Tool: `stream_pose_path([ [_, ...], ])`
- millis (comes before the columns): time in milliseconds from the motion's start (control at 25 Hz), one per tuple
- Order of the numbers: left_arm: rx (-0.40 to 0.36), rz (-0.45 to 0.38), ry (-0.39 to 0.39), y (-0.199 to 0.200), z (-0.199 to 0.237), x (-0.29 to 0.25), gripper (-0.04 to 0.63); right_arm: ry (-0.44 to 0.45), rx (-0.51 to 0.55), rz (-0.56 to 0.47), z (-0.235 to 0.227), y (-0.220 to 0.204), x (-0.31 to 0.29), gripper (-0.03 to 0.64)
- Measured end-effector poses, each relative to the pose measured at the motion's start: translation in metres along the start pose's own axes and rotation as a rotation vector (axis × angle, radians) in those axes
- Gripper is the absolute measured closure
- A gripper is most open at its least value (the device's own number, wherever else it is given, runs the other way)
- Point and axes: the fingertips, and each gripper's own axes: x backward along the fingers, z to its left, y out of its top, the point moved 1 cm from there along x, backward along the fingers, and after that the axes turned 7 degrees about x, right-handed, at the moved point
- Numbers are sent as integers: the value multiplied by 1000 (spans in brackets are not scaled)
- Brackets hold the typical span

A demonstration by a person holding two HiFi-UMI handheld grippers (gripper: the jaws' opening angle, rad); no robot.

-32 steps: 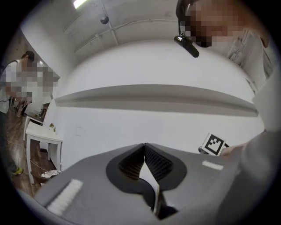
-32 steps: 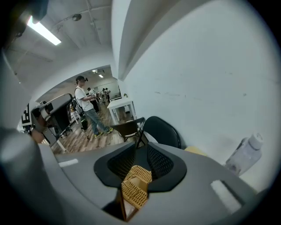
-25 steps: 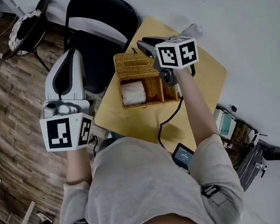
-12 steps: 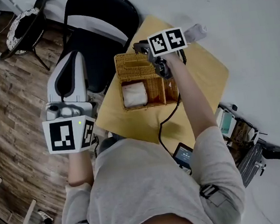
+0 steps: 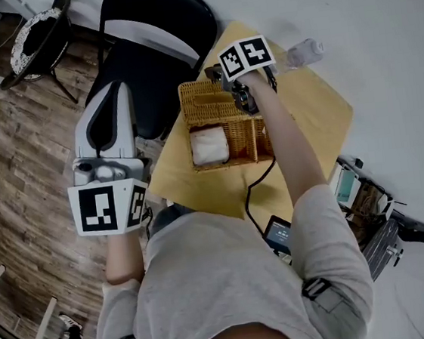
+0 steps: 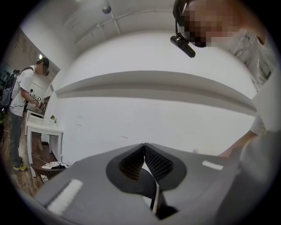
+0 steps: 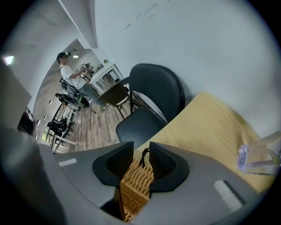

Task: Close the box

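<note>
A woven wicker box (image 5: pixel 228 142) stands on the small yellow table (image 5: pixel 310 127), its hinged lid (image 5: pixel 206 100) raised at the far side. Something white (image 5: pixel 209 145) lies in its left compartment. My right gripper (image 5: pixel 220 76) is at the lid's far edge, shut on the wicker lid (image 7: pixel 136 182), whose weave fills the gap between the jaws in the right gripper view. My left gripper (image 5: pixel 111 89) is held off to the left over the black chair, away from the box. Its jaws (image 6: pixel 144 147) meet with nothing between them.
A black folding chair (image 5: pixel 151 39) stands against the table's far left side. A clear plastic bottle (image 5: pixel 305 52) lies at the table's far corner. A black cable (image 5: pixel 253 183) runs off the near edge to a device (image 5: pixel 276 235). Clutter (image 5: pixel 368 208) sits on the floor to the right.
My right gripper has moved up and leftward to the far edge of the lid and closed on it. The left gripper has barely shifted.
</note>
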Motion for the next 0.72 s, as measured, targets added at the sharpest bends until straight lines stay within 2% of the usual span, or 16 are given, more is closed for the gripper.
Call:
stream_pose_path([
  [480, 1, 24, 30, -7, 16, 0, 537, -87, 41, 161, -15, -14, -29, 525],
  [600, 1, 28, 36, -9, 19, 1, 537, -86, 43, 190, -14, -19, -34, 528],
  [640, 0, 29, 37, -9, 20, 1, 537, -83, 44, 198, -13, -21, -35, 532],
  [720, 0, 28, 39, -8, 22, 2, 537, -85, 60, 214, -11, -23, -37, 589],
])
